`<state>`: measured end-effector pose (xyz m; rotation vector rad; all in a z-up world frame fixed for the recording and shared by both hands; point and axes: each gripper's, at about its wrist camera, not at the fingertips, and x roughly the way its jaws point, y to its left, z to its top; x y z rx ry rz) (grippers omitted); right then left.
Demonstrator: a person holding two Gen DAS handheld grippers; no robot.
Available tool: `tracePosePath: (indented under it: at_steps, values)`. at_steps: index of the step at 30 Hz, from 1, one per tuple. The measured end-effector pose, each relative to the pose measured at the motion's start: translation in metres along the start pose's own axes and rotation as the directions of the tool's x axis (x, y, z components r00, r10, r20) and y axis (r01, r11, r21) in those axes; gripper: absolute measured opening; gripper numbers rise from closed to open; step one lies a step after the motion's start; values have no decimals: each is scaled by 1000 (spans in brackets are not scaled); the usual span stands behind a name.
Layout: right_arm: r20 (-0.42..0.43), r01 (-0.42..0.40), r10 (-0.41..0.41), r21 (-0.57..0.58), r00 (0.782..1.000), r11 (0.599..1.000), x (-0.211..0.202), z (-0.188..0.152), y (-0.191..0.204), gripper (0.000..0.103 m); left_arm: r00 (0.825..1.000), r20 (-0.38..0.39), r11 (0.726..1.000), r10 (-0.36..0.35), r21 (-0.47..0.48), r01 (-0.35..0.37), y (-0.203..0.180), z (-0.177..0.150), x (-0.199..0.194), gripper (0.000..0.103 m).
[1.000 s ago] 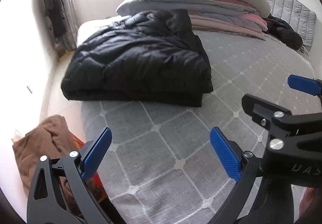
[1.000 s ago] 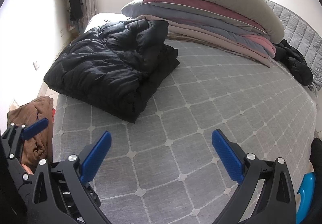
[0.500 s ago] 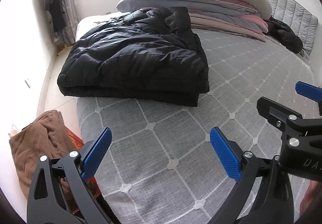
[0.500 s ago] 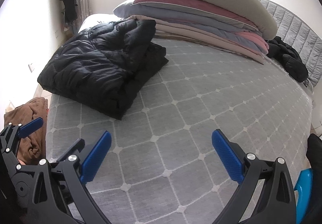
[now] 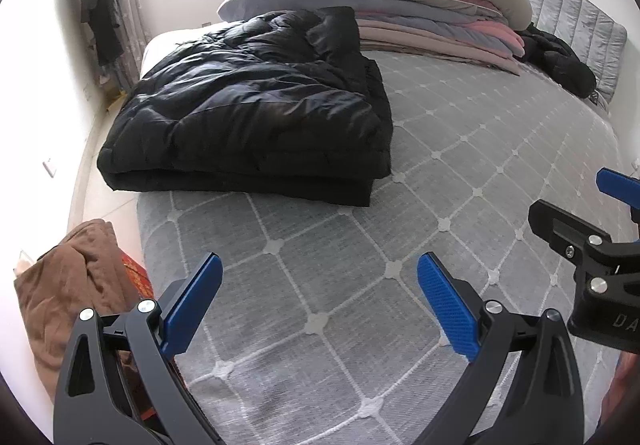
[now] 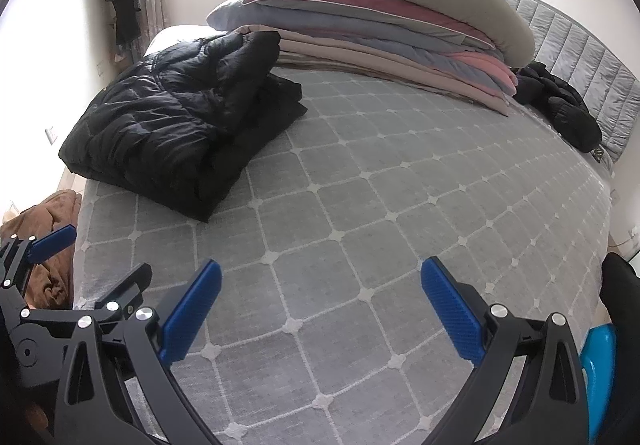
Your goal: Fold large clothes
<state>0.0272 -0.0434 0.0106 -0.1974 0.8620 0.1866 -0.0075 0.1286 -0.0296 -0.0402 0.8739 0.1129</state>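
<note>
Both claws are held clear of the work: left gripper [image 5: 318, 301] spread wide with nothing between its blue pads, right gripper [image 6: 320, 305] likewise spread and empty, side by side above the grey quilted bedcover with white grid stitching [image 5: 460, 173]. The black puffy down jacket [image 5: 256, 113] is seen lying on the far-left part of the bed, already doubled into a thick rectangular bundle, layered edges facing the cameras, its back end near or against the stack of folded grey, pink and beige quilts [image 6: 380, 21]; contact cannot be confirmed. A second dark garment [image 6: 560, 105] is bunched at the grey padded headboard [image 6: 580, 45], and a brown crumpled cloth [image 5: 76, 285] sits off the bed edge at left. Judged step: fold on the jacket is essentially done, grippers at rest between items. If more is wanted, a long reach forward would be needed, either to square the bundle's loose upper flap or to fetch the unfolded dark garment and spread it flat on the bare bedcover
</note>
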Motion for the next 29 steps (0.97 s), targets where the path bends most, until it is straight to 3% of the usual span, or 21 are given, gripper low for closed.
tracePosePath:
  at_steps: [13, 18, 29]
  values:
    - [-2, 15, -15, 17, 1000, 1000, -4, -6, -17, 96, 1000, -18, 1000, -11, 4, 11, -12, -2, 4, 94]
    - [-3, 15, -15, 28, 1000, 999, -5, -8, -23, 96, 999, 10, 999, 44, 13, -44, -16, -3, 0, 94]
    - [-2, 20, -20, 36, 1000, 999, -8, -11, -31, 96, 1000, -9, 999, 28, 17, -28, -21, -2, 5, 94]
